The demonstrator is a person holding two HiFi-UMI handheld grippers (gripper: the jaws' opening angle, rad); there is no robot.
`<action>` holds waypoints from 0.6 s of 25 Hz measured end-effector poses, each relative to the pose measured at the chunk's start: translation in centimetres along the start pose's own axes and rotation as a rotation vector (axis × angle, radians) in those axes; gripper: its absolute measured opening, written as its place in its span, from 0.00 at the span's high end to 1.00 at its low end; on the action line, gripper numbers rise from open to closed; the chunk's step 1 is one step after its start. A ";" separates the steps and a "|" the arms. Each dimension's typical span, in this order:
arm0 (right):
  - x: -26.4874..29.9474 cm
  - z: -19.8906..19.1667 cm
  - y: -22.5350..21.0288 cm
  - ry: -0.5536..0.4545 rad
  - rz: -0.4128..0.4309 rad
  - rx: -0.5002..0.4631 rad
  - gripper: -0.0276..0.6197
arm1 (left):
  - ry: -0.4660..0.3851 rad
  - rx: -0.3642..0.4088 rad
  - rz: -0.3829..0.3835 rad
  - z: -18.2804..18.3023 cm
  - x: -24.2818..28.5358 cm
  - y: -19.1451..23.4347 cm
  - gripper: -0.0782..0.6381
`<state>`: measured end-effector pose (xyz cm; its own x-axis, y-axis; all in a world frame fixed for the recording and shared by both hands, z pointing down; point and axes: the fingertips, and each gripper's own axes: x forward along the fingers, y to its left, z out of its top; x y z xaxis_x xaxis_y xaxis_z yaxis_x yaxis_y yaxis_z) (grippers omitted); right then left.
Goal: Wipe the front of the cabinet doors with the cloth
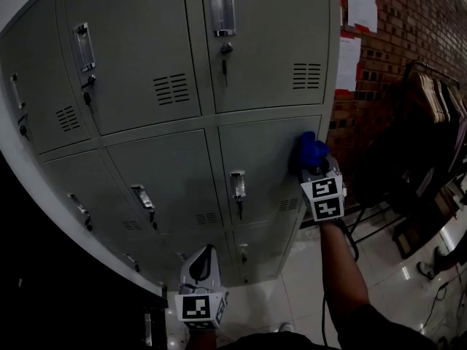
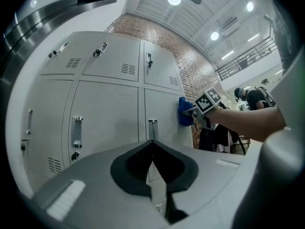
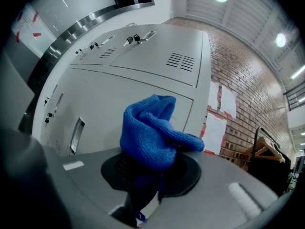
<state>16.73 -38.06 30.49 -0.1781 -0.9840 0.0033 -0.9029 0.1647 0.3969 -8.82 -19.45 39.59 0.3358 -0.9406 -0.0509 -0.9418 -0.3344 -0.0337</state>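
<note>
A bank of grey metal cabinet doors fills the head view, each with a handle and vent slots. My right gripper is shut on a bunched blue cloth and holds it against the right part of a middle-row door. In the right gripper view the cloth bulges out of the shut jaws, close to the door. My left gripper hangs low near the bottom doors, shut and empty; its view shows the closed jaws, with the cloth farther off.
A brick wall with white papers stands right of the cabinet. A clothes rack with hangers and dark items sit at the right. Glossy floor lies below. A person stands far off.
</note>
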 end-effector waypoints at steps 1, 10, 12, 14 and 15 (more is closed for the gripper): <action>-0.1 -0.3 -0.5 0.005 -0.009 0.003 0.82 | 0.001 0.000 0.000 0.0 0.0 0.0 0.87; -0.7 -1.7 -2.5 0.030 -0.058 -0.006 0.82 | 0.006 -0.001 -0.016 -0.3 0.1 -0.6 0.87; -1.1 -1.1 -0.9 0.008 -0.031 0.020 0.82 | 0.007 -0.004 -0.018 -0.4 0.3 -0.6 0.87; -1.3 -0.3 2.4 -0.027 0.018 0.039 0.82 | 0.003 -0.004 -0.026 -0.3 0.6 -0.8 0.87; -1.3 0.1 4.5 -0.040 0.047 0.041 0.82 | 0.001 -0.004 -0.032 -0.3 0.7 -0.9 0.87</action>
<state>12.90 -36.08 32.21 -0.2355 -0.9717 -0.0161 -0.9083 0.2142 0.3592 -7.75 -19.83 39.86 0.3656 -0.9295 -0.0486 -0.9307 -0.3644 -0.0316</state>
